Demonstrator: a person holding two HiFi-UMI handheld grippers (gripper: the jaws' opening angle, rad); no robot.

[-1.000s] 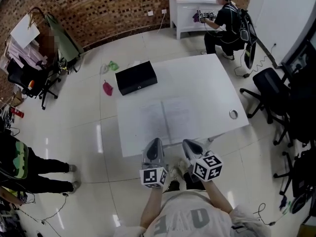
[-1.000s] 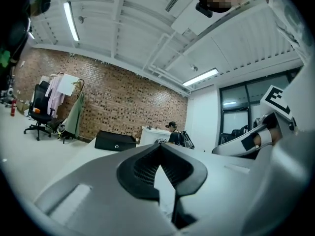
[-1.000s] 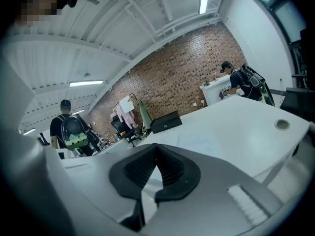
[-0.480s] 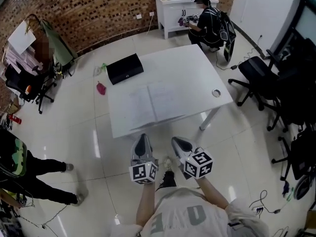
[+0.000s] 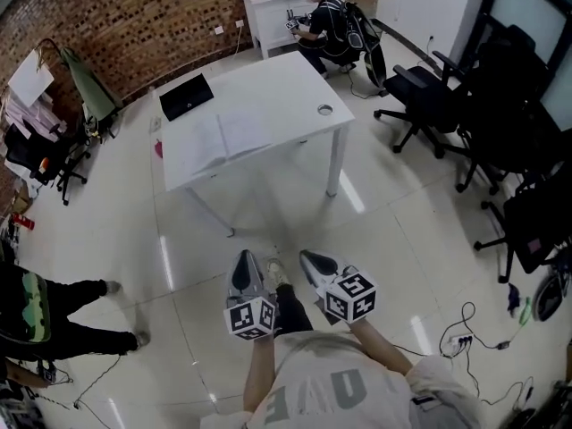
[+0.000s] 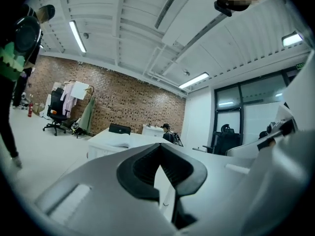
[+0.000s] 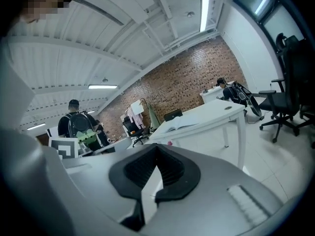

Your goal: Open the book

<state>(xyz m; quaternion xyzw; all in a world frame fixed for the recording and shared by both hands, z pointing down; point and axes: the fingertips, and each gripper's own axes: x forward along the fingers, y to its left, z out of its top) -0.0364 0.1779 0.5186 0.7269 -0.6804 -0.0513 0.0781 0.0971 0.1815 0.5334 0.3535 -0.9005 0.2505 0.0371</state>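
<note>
Both grippers have drawn back from the white surface (image 5: 286,92). A second ago their tips reached its near edge, just in front of the book. Now the left hand-held gripper (image 5: 243,262) and the right hand-held gripper (image 5: 310,261) hang side by side over the tiled floor (image 5: 384,239). They are well apart from the surface, which sits higher in the head view with its legs showing. The book (image 5: 217,137) has not shifted on the surface. It lies open, pages up, on the left part, between the black case (image 5: 186,96) at the far left corner and the small ring (image 5: 324,110) near the right edge, touching neither. Each gripper view shows its own jaws closed together with nothing between them, the same narrow stance as before. Both views look across the room at the surface, with the open book lying flat on it well beyond the jaws. A seated person (image 5: 326,21) is at the white desk (image 5: 264,3) by the brick wall (image 5: 116,16), as earlier. More of the black office chairs (image 5: 420,92) on the right have come into the head view.
</note>
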